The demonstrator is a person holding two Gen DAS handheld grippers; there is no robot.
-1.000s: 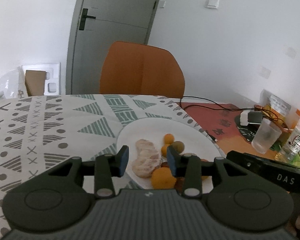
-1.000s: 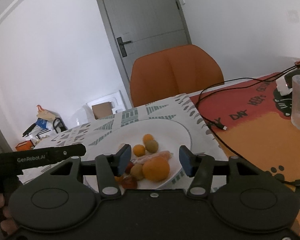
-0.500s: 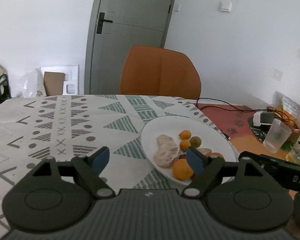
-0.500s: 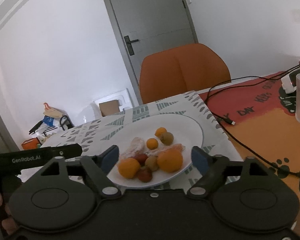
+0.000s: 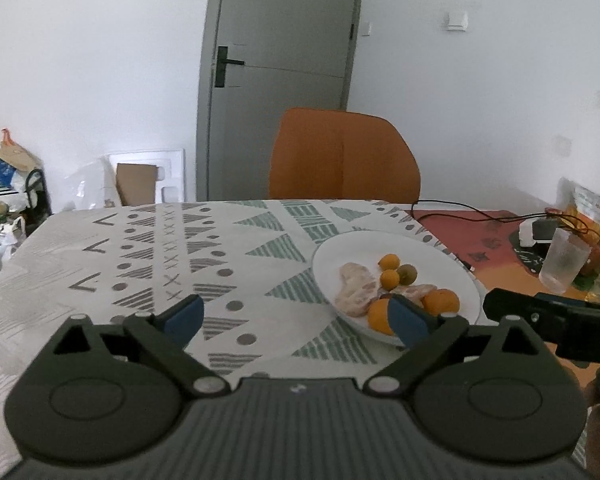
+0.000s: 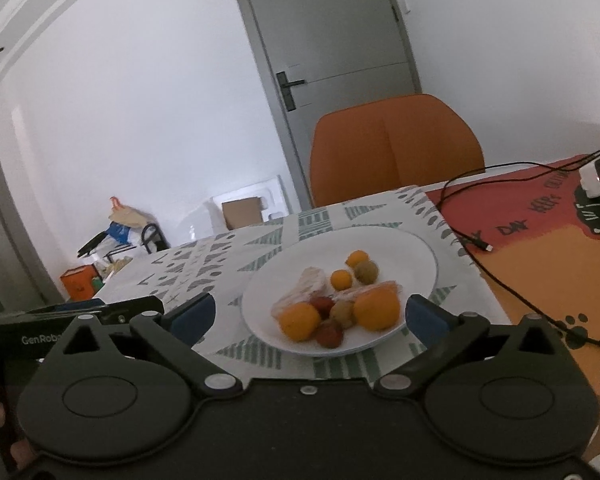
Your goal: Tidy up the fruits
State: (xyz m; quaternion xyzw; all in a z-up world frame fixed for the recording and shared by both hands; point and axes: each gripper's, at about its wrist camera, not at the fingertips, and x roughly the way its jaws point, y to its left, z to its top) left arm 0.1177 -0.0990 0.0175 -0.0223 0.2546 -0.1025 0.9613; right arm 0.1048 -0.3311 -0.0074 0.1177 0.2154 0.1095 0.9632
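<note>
Change: left gripper [image 5: 298,318] and right gripper [image 6: 308,316] jaws just opened wide, empty, drawn back | Fruits [image 6: 336,300] heaped on plate [image 6: 420,256], centre frame | Sorting apparently not begun.

Plain white walls [image 5: 100,60]; closed grey panel door [image 5: 276,80], black lever handle [image 5: 224,66]. Orange upholstered chair [image 5: 344,156] behind table with triangle-patterned white cloth [image 5: 160,248]. Soft, even daylight.

A home dining room is showing: a patterned tablecloth [image 5: 148,256] is covering the desk, an orange chair [image 5: 344,156] standing beyond, a grey door [image 5: 280,76] behind.
</note>
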